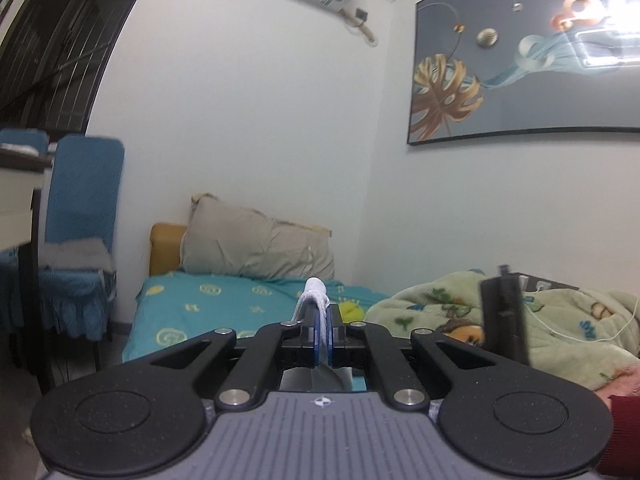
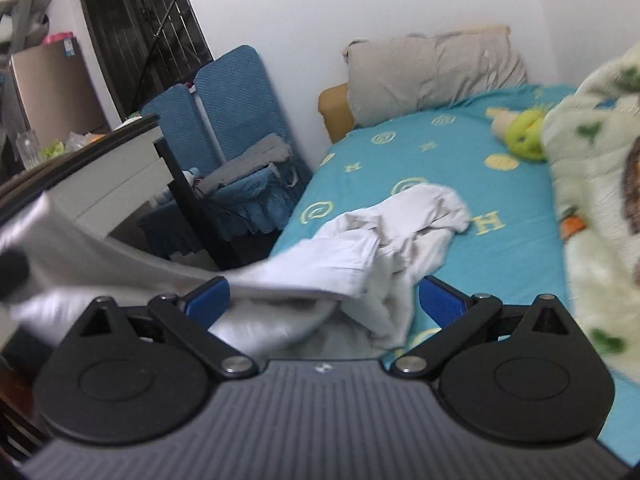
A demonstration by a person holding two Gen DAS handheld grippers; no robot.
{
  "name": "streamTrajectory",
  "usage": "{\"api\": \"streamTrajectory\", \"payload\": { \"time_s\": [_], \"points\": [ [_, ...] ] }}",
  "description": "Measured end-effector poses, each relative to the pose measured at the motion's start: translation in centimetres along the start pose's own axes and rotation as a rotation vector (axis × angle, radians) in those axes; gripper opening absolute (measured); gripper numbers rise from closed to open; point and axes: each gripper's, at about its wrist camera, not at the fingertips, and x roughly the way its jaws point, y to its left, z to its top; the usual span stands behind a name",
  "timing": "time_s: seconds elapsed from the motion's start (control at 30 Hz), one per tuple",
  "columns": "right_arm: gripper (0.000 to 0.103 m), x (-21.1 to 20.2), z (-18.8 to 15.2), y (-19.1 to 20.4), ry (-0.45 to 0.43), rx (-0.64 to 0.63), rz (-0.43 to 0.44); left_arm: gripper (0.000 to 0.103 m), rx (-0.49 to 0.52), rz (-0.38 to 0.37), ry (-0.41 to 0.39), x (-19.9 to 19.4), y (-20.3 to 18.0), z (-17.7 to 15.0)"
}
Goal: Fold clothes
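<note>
A white garment [image 2: 384,236] lies crumpled on the teal bed sheet [image 2: 460,152] and stretches up and to the left out of the right wrist view. My right gripper [image 2: 324,300] is open, its blue pads [image 2: 208,298] on either side of the cloth, low over the bed's near edge. My left gripper [image 1: 322,316] is shut on a bunched edge of the white garment [image 1: 316,292], which pokes up above the fingertips, held above the bed. The other gripper's black body [image 1: 504,312] shows at the right of the left wrist view.
A grey pillow [image 2: 436,68] leans on the wall at the bed's head. A fluffy green patterned blanket [image 2: 592,184] fills the bed's right side, with a yellow-green toy [image 2: 524,136] beside it. Blue-covered chairs [image 2: 240,128] and a white desk [image 2: 108,184] stand left of the bed.
</note>
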Motion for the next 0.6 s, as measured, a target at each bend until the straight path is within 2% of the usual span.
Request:
{"api": "streamTrajectory", "payload": {
  "time_s": [0.13,0.23,0.33,0.47,0.6],
  "points": [
    [0.103,4.2,-0.8,-1.3,0.079,0.006,-0.025,0.004,-0.023,0.018,0.028,1.4,1.1,-0.7],
    [0.103,5.7,-1.8,-2.7,0.136,0.014,0.011,0.004,-0.053,0.056,0.049,2.3,2.3,-0.9],
    [0.103,5.2,-2.1,-3.5,0.113,0.008,0.046,0.004,-0.09,0.074,0.035,2.7,3.2,-0.7],
    [0.103,5.6,-2.4,-2.8,0.156,-0.107,0.087,0.004,-0.124,0.089,-0.002,2.6,3.9,-0.3],
    [0.103,6.2,-3.0,-2.2,0.133,-0.168,0.036,0.004,-0.166,0.09,-0.005,2.3,4.6,-0.1]
  ]
}}
